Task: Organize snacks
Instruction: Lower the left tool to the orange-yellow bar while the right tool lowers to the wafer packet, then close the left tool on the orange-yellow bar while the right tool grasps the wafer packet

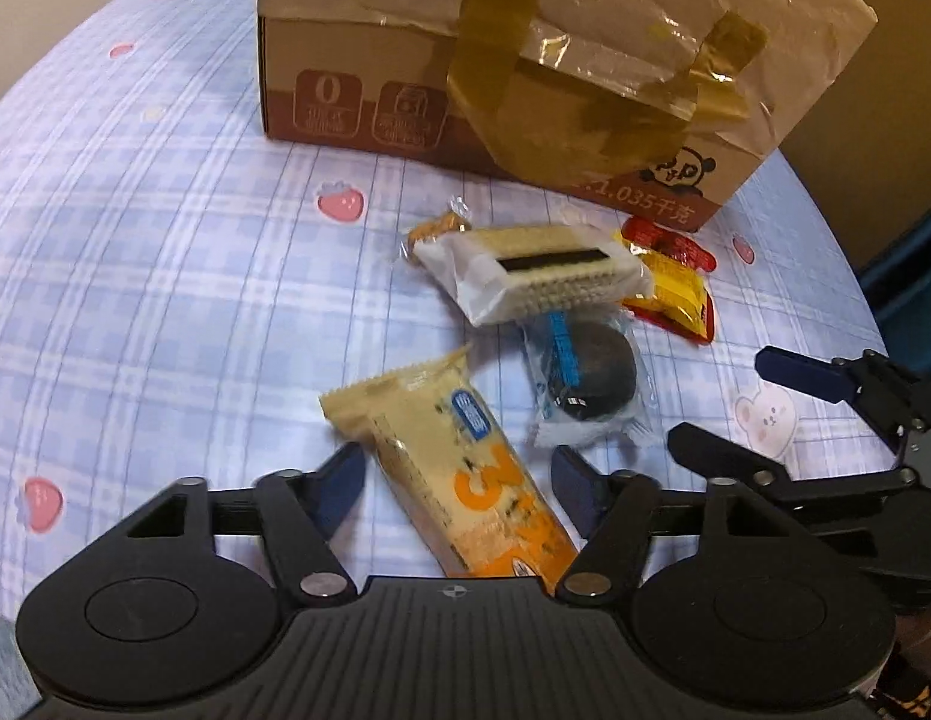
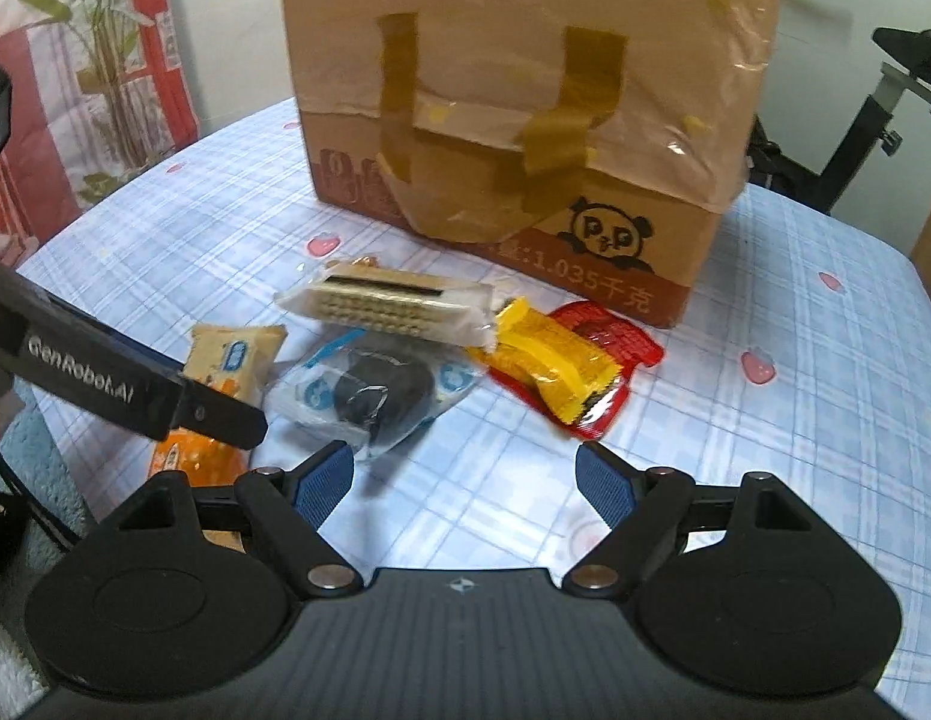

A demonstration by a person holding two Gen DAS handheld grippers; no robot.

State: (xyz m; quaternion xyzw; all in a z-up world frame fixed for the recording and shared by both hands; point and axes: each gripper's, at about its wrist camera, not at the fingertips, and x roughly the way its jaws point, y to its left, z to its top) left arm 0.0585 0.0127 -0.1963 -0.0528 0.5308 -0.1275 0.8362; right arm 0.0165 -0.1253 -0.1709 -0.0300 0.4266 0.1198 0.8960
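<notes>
The left hand-held gripper, fingers wide apart and holding nothing, straddles the orange cracker packet, whose long axis runs away toward the cardboard box; the right hand-held gripper gapes empty nearby.

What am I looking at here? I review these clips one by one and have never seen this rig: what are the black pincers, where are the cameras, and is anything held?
There is no robot: a person carries a two-finger gripper in each hand, each with a fisheye camera looking along its fingers. One picture looks out from the left gripper, the other from the right gripper.

On the checked tablecloth stands a taped cardboard box. In front of it lie wrapped snacks: an orange cracker pack, a pale wafer pack, a dark round cookie and a yellow-and-red candy pack.

Nothing is held. Both grippers are open; the left one's fingers straddle the orange pack without closing on it.
</notes>
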